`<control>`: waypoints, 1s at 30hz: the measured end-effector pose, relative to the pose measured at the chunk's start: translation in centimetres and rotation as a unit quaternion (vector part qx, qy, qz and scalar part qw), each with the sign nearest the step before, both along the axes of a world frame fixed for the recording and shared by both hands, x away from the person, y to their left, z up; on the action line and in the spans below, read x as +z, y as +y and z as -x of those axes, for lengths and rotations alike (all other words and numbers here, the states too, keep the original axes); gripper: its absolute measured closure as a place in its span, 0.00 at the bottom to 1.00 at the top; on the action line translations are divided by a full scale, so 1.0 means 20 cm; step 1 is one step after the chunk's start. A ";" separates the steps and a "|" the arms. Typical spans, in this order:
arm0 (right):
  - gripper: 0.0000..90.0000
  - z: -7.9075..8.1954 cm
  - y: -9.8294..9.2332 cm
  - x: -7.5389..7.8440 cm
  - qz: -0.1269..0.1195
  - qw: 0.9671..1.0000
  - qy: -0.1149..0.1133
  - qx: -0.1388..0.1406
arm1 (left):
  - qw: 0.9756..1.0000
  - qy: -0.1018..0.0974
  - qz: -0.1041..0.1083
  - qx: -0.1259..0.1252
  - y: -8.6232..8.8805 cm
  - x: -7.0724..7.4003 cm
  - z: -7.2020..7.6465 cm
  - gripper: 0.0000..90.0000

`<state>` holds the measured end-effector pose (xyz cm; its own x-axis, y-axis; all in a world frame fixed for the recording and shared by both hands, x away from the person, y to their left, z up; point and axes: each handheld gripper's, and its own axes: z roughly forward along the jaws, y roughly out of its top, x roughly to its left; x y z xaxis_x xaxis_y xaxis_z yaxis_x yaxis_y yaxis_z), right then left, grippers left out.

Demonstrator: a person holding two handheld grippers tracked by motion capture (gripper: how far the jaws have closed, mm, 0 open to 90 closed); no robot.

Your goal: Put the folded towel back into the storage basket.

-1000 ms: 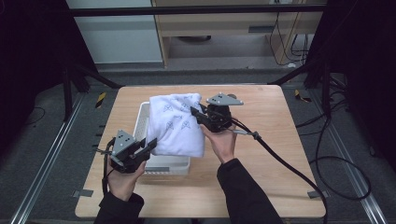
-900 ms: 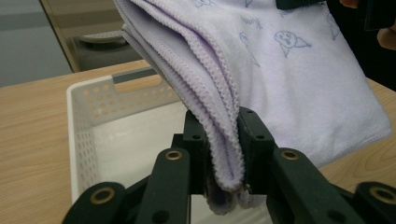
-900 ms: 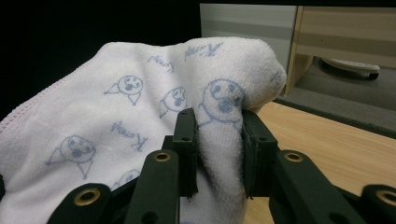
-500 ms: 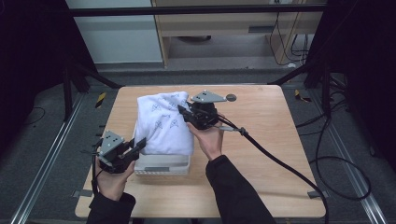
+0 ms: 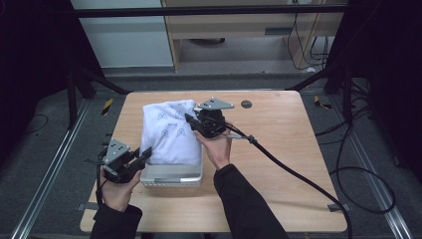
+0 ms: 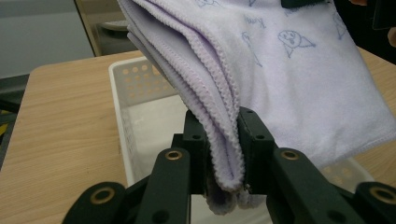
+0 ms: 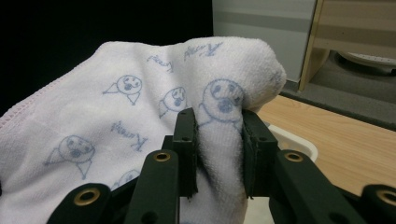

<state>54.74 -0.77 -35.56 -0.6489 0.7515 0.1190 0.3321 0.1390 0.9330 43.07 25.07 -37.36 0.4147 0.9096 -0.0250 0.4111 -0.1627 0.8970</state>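
Towel (image 5: pixel 170 133) hangs stretched between both claws: left claw (image 5: pixel 144 153) clamped on its stitched near corner, right claw (image 5: pixel 189 119) clamped on its far fold, basket (image 5: pixel 171 177) beneath.

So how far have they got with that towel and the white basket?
Done: the towel is folded, and both grippers are shut on it, the left gripper at a folded edge, the right gripper at another corner. In hand: it hangs above the white basket, partly draped over it. Left, probably: lower it inside and let go.
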 end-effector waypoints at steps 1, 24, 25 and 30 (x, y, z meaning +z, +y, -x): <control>0.79 0.00 0.01 -0.01 -0.002 1.000 0.003 -0.001 | 1.000 0.002 0.000 0.002 0.00 -0.01 0.00 0.83; 0.79 -0.10 0.11 -0.20 0.037 0.999 0.025 -0.006 | 0.998 0.045 -0.028 0.021 0.03 -0.15 -0.09 0.83; 0.79 -0.10 0.12 -0.21 0.037 0.999 0.027 -0.006 | 0.998 0.047 -0.030 0.023 0.02 -0.16 -0.10 0.83; 0.78 -0.11 0.13 -0.24 0.045 0.998 0.031 -0.008 | 0.998 0.055 -0.036 0.025 0.01 -0.20 -0.11 0.83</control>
